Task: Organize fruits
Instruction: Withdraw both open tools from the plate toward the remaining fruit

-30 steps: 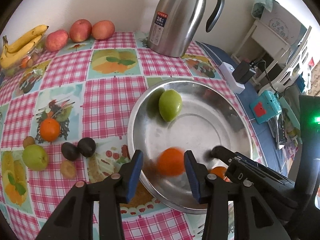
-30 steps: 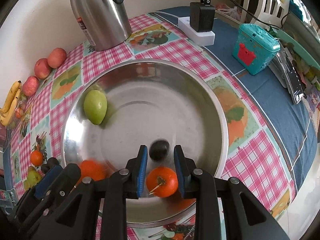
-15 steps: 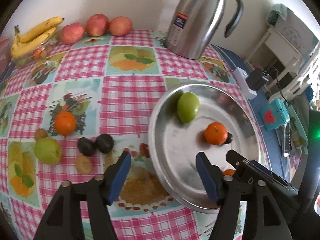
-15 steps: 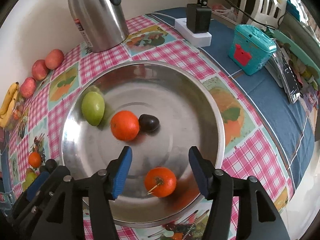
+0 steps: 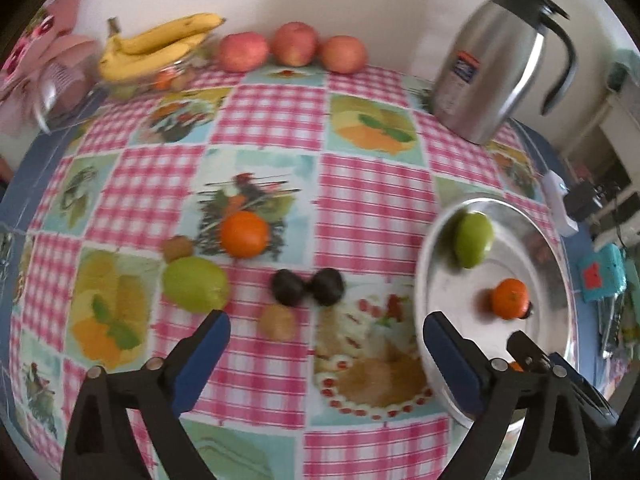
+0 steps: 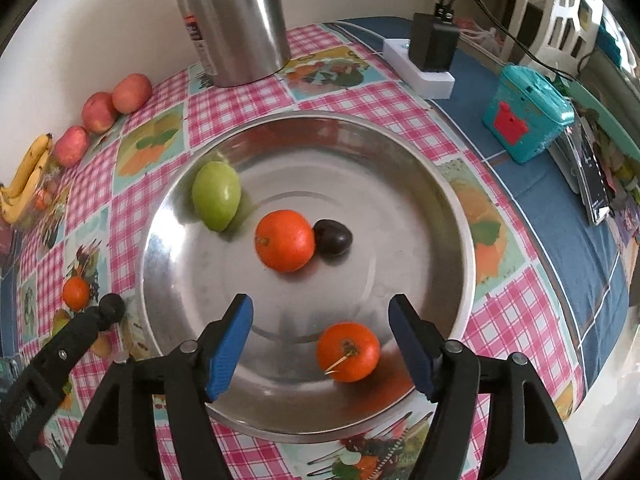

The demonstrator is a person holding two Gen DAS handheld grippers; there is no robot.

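The right gripper (image 6: 320, 342) hangs over the near part of the steel basin (image 6: 448, 200), pointing straight down. Its blue pads have just been spreading and now stand well apart. A stemmed orange (image 6: 348, 352) lies on the basin floor between them, nearer the right pad, and neither pad touches it. Farther in, a second orange (image 6: 285, 240) sits touching a dark plum (image 6: 334, 237), and a green pear (image 6: 216, 195) leans near the basin's far left wall. This view alone shows the stemmed orange whole, and beyond the basin a white power strip (image 6: 420, 68) with a black adapter and a teal box (image 6: 528, 120) on blue cloth.

The left gripper (image 5: 326, 346) has also just been opening. Its jaws are spread wide and empty over the pink checked tablecloth (image 5: 272, 120), left of the basin (image 5: 560, 272). Only this view lays out the fruit outside the basin. Two dark plums (image 5: 308, 286) sit side by side, and a small brown fruit (image 5: 277, 321) lies just near of them, between the pads. To their left are a green pear (image 5: 195, 284) and an orange (image 5: 244, 234), with another small brown fruit (image 5: 178, 248) between them.

Along the far wall it shows bananas (image 5: 160, 46) over a clear bowl, three red apples (image 5: 294, 46) and a steel jug (image 5: 492, 76). In the basin here only the pear (image 5: 474, 238) and one orange (image 5: 510, 298) show clearly. The plum behind that orange is almost hidden.
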